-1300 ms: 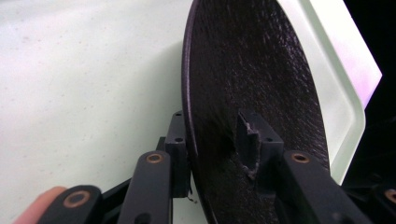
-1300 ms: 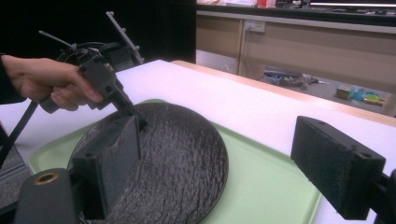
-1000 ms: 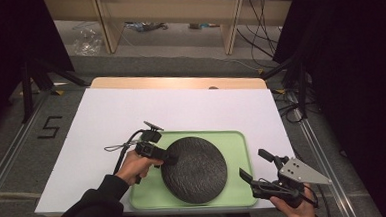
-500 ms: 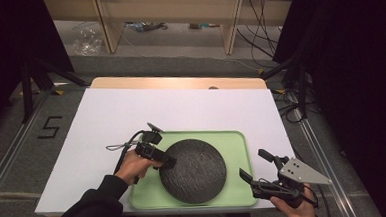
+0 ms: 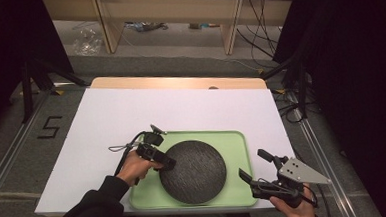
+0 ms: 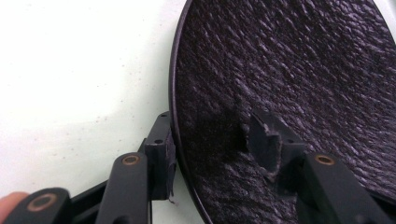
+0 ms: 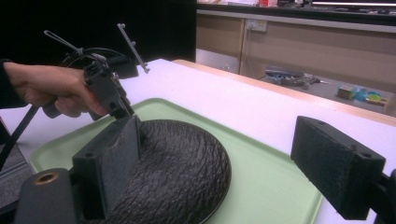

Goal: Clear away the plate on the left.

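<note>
A black, rough-textured round plate (image 5: 194,171) lies on a pale green tray (image 5: 233,146) near the table's front edge. My left gripper (image 5: 168,162) reaches in from the left and straddles the plate's left rim. In the left gripper view its jaws (image 6: 212,140) have just been opening, one pad (image 6: 161,156) outside the rim and the other pad (image 6: 262,140) over the plate (image 6: 303,70), with a gap showing. My right gripper (image 5: 251,163) hovers open off the tray's front right corner, aimed at the plate (image 7: 187,163), nothing between its pads (image 7: 109,158).
The tray (image 7: 261,177) sits on a white sheet (image 5: 131,111) covering the table, with a wooden strip (image 5: 179,81) at the far edge. Low shelves (image 5: 176,19) with clutter stand beyond. Cables lie on the floor (image 5: 291,108) at the right.
The left gripper's jaws look slightly wider at the plate's rim. Both hands, the plate and the tray stay where they were.
</note>
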The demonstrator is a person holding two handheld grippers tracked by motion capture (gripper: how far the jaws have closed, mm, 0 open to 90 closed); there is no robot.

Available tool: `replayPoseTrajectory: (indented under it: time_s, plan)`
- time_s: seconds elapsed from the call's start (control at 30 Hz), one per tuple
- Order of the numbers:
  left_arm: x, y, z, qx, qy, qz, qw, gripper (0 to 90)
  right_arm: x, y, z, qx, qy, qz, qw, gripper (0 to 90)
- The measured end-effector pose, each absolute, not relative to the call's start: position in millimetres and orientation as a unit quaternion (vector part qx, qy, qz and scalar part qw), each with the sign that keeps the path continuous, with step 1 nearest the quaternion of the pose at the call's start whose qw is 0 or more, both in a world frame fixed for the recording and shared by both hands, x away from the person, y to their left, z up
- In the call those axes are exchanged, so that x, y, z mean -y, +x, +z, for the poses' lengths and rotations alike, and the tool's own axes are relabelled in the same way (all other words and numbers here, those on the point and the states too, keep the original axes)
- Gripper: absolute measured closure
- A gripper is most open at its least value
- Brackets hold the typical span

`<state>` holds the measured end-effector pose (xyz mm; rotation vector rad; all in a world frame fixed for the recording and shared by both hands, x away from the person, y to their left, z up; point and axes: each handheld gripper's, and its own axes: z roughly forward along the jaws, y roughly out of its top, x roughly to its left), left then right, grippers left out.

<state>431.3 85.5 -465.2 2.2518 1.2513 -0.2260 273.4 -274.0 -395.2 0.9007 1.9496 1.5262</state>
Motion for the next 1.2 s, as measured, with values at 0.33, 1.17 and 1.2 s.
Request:
replayPoseTrajectory:
  time_s: [0.33, 1.17, 1.2]
  plan:
    - [-80.3, 431.3, -464.8, -0.462, 0.843, -0.064, 0.267, 54.0, 275.0, 273.0, -394.6, -0.718, 0.331, 0.557, 0.253, 16.7]
    - [-121.3, 410.8, -429.6, -0.462, 0.819, 0.033, 0.337, 29.4, 274.4, 273.1, -394.8, -0.718, 0.333, 0.556, 0.253, 16.7]
    - [-124.2, 407.7, -427.1, -0.463, 0.814, 0.047, 0.347, 27.7, 273.8, 273.3, -395.2, -0.716, 0.332, 0.56, 0.25, 16.7]
